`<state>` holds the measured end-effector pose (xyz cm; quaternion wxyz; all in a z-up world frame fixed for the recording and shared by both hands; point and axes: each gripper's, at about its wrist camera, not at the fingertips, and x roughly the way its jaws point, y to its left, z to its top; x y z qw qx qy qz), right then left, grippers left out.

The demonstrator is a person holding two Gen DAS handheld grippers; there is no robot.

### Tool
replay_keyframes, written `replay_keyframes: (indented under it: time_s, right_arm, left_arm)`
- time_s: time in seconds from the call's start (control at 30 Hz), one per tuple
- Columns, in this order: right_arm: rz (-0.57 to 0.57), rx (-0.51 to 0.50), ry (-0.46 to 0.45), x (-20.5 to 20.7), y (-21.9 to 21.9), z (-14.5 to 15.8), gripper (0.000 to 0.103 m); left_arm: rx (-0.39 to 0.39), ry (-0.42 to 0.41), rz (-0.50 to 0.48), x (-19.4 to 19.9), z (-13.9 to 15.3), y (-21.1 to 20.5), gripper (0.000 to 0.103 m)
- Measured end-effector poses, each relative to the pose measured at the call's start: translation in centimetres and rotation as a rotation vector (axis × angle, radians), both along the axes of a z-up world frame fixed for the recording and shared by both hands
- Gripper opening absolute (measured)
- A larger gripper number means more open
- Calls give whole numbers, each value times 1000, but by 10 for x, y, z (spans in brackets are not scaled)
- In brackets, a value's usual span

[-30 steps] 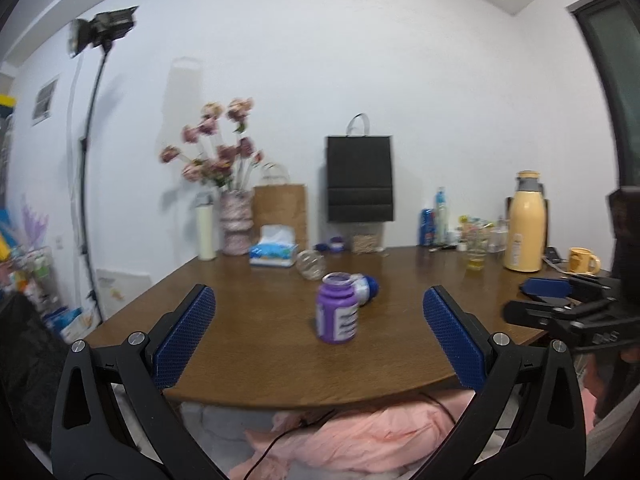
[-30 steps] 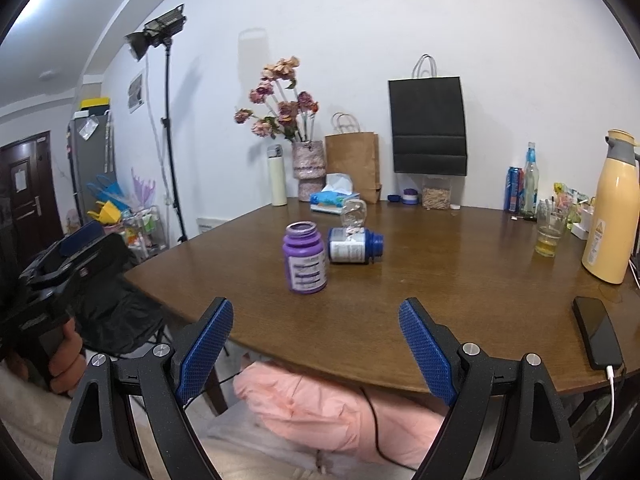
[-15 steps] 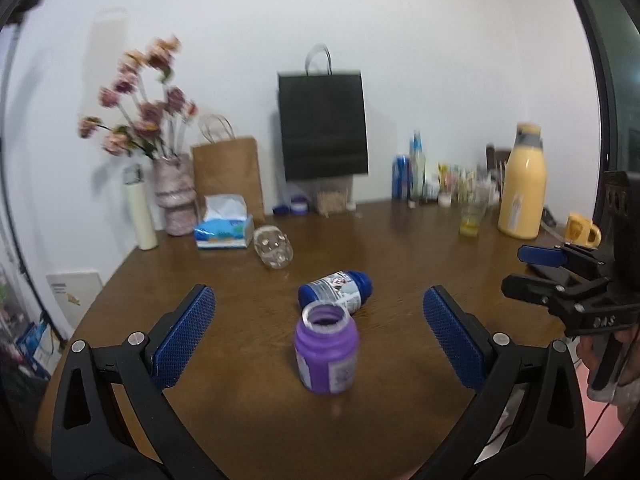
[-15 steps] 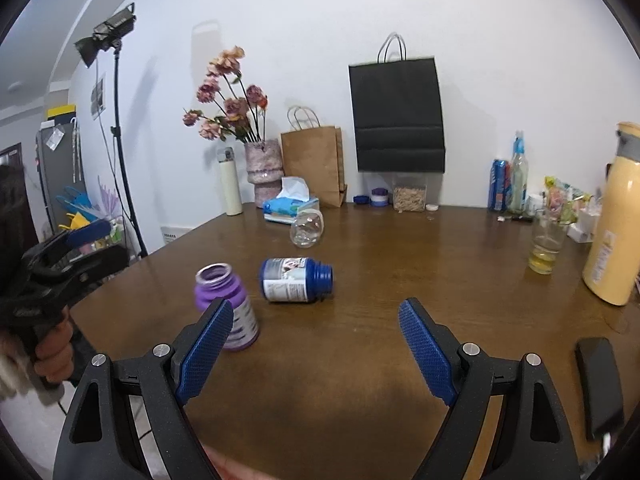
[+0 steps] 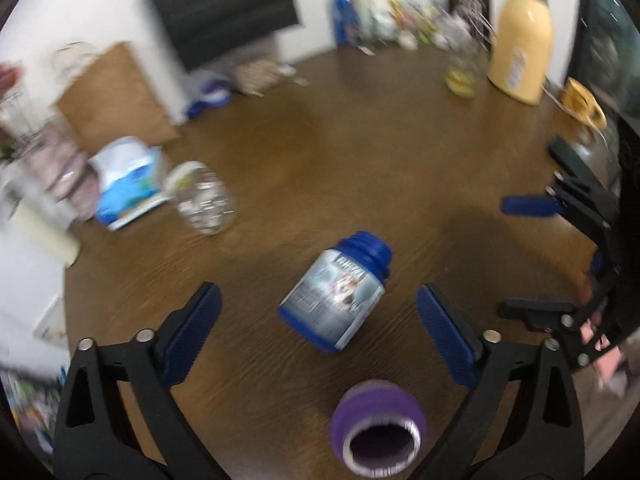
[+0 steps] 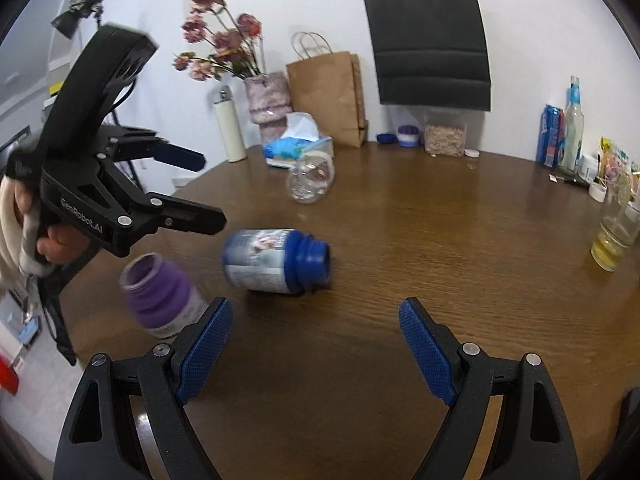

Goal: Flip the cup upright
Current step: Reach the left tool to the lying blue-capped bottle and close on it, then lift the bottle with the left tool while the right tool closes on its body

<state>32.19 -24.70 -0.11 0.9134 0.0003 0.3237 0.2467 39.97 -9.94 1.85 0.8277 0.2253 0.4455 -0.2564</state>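
Nearest the left wrist camera, the left hand-held gripper (image 5: pixel 318 336) is seen spread wide with nothing between its blue pads, tilted down over the brown counter (image 5: pixel 360 152); that view is smeared by motion blur. Just below its fingers, an open purple bottle (image 5: pixel 378 426) is seen standing upright, mouth up. The right hand-held gripper (image 6: pixel 316 354) is likewise held wide and empty, low over the counter, with the purple bottle beside its left pad. Just beyond the purple bottle, a blue bottle (image 6: pixel 276 261) with a printed label is found lying on its side, capless, its open neck pointed toward the right of the right wrist view; it is touched by neither gripper. In the right wrist view the left hand-held gripper is seen from the side, held above the purple bottle in a hand (image 6: pixel 44 236). Farther back, a clear glass cup (image 6: pixel 311 179) is seen lying on its side, well apart from both grippers, just in front of a tissue box (image 6: pixel 298 148). Along the wall a vase of flowers (image 6: pixel 268 96), a brown paper bag (image 6: pixel 326 98) and a black paper bag (image 6: pixel 428 36) are noted. At the far right a yellow thermos (image 5: pixel 522 50) is seen standing.
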Motion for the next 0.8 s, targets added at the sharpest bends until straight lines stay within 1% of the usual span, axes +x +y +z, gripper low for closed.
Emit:
replay_keyframes:
  time_s: [0.07, 0.1, 0.13, 0.27, 0.3, 0.33, 0.37, 0.43, 0.47, 0.53, 0.6, 0.63, 0.7, 0.73, 0.77, 0.8]
  right_arm:
    - [-7, 13, 28, 12, -5, -6, 89]
    - [-9, 20, 39, 17, -8, -9, 89]
    - [-11, 29, 49, 21, -10, -11, 89]
    - [4, 60, 81, 35, -17, -18, 89]
    - [4, 64, 84, 38, -18, -20, 89]
    - [-4, 73, 88, 42, -20, -22, 89]
    - [-9, 84, 89, 44, -21, -23, 89]
    - [-20, 115, 104, 52, -25, -26, 89]
    - [-25, 123, 107, 54, -25, -26, 89]
    - [-33, 144, 112, 60, -27, -25, 89]
    - [-28, 167, 115, 64, -27, -24, 89]
    - [-19, 195, 119, 65, -28, -22, 89]
    - [11, 253, 131, 68, -30, -16, 89]
    - [30, 284, 129, 69, -31, -11, 89]
    - [48, 306, 125, 70, -31, -4, 89]
    - [80, 343, 116, 72, -31, 6, 89]
  left_arm:
    - [40, 66, -49, 15, -12, -10, 91]
    - [72, 113, -72, 23, -23, -16, 86]
    - [104, 152, -84, 33, -33, -21, 83]
    - [209, 289, -113, 53, -72, -31, 79]
    - [232, 306, -102, 57, -81, -31, 69]
    - [242, 306, -91, 62, -86, -33, 60]
    - [241, 306, -84, 64, -89, -31, 60]
    - [218, 279, -93, 64, -85, -31, 60]
    - [224, 257, -87, 63, -83, -30, 60]
    - [217, 228, -61, 62, -77, -27, 60]
    - [213, 178, -30, 60, -69, -24, 60]
    - [203, 131, -7, 58, -60, -22, 60]
    - [155, 58, 17, 55, -40, -16, 60]
    - [138, -3, 43, 51, -26, -17, 60]
    - [119, -40, 56, 47, -15, -15, 60]
    - [77, -98, 65, 38, 2, -12, 60]
